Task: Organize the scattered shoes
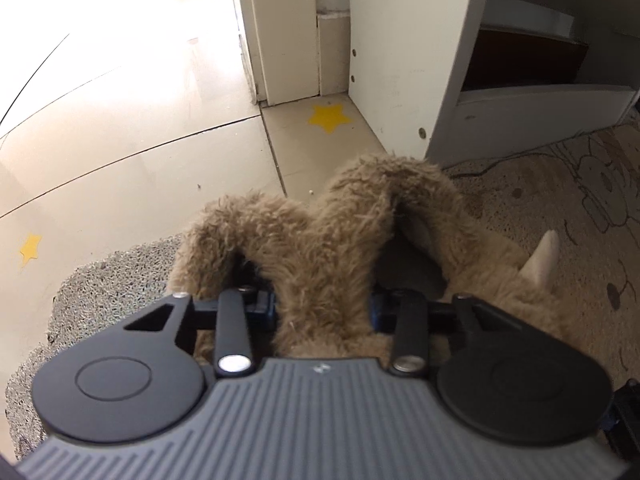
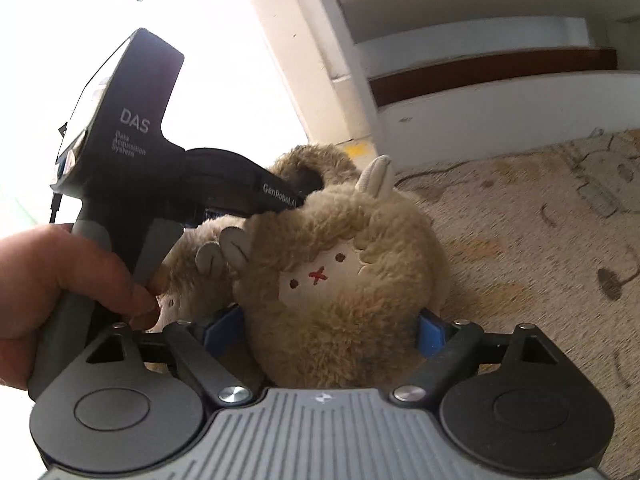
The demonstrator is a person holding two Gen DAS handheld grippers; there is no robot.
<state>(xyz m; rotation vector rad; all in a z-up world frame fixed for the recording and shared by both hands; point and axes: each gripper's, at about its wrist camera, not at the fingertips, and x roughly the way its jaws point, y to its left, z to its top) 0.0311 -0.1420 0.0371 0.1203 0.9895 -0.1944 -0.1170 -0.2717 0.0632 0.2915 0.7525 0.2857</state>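
Two fuzzy tan animal slippers lie side by side on the rug, toes toward me. In the left wrist view my left gripper (image 1: 323, 306) is shut on the plush where the left slipper (image 1: 224, 232) and the right slipper (image 1: 400, 192) meet, one blue pad inside each opening. In the right wrist view my right gripper (image 2: 327, 329) stands open around the toe of the slipper with the stitched face (image 2: 340, 276); its blue pads (image 2: 433, 330) sit at the fur's edge without squeezing it. The second slipper (image 2: 188, 276) lies to the left, partly hidden by a hand (image 2: 60, 280) holding the left tool.
A white cabinet (image 1: 400, 60) with low open shelves (image 1: 540, 96) stands just beyond the slippers. Yellow star stickers (image 1: 328, 118) mark the glossy tiled floor. A grey mat (image 1: 120, 280) lies at the left, a beige patterned rug (image 1: 560, 200) at the right, with a thin cable (image 1: 500, 164) along the cabinet's foot.
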